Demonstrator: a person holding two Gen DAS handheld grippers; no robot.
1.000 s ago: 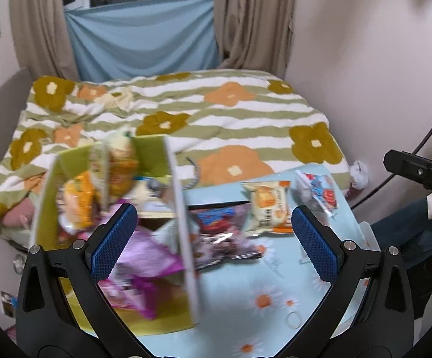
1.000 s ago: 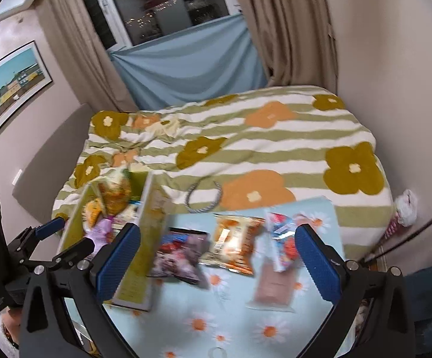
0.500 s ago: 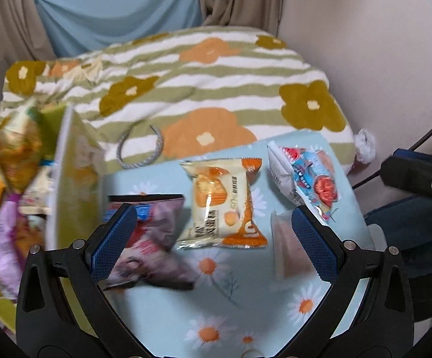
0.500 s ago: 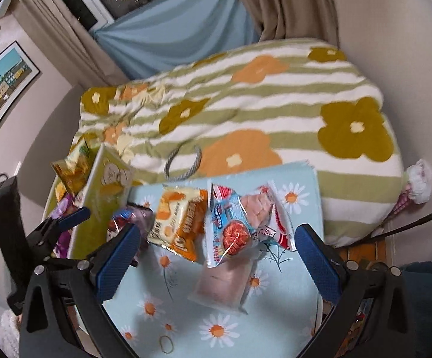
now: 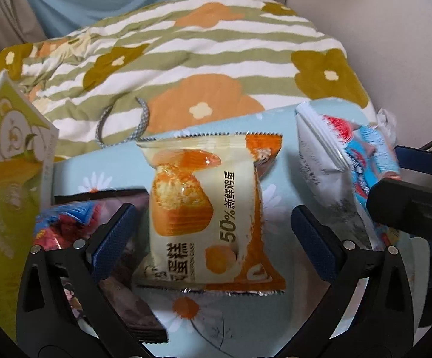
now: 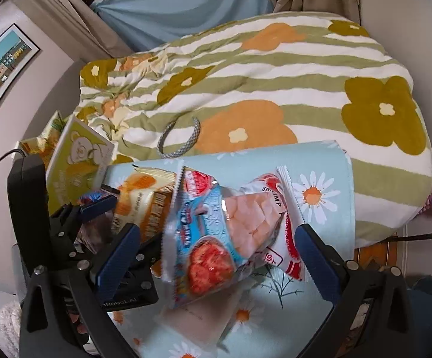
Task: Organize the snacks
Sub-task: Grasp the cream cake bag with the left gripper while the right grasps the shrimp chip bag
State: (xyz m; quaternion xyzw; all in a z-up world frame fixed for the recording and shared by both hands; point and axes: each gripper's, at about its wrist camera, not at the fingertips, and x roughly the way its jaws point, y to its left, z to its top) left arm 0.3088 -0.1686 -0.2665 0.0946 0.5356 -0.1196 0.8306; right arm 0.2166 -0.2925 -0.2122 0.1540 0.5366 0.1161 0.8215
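An orange-and-cream egg cake packet (image 5: pixel 210 214) lies flat on the daisy-print table cloth (image 5: pixel 231 328). My left gripper (image 5: pixel 213 238) hangs just over it, a blue pad on each side. Its jaws are closing, with a gap still showing between pads and packet. A blue-and-red shrimp chip packet (image 6: pixel 216 232) lies right of the cake, partly on a pink packet (image 6: pixel 198 307). My right gripper (image 6: pixel 216 256) straddles it with its jaws wide and nothing gripped. A dark packet (image 5: pixel 96 208) sits under my left finger. The yellow-green snack box (image 5: pixel 10 164) stands at the left.
Behind the table lies a bed with a striped flower quilt (image 5: pixel 216 59) and a grey cord loop (image 5: pixel 120 125) near its edge. The two grippers work close side by side; the left gripper (image 6: pixel 96 208) shows in the right wrist view. A black cable (image 6: pixel 419 235) runs at the right.
Both grippers have come down close over the table. The left one shifted right from the snack box to the egg cake packet, and its jaws narrowed a little. The right one now frames the shrimp chip packet.
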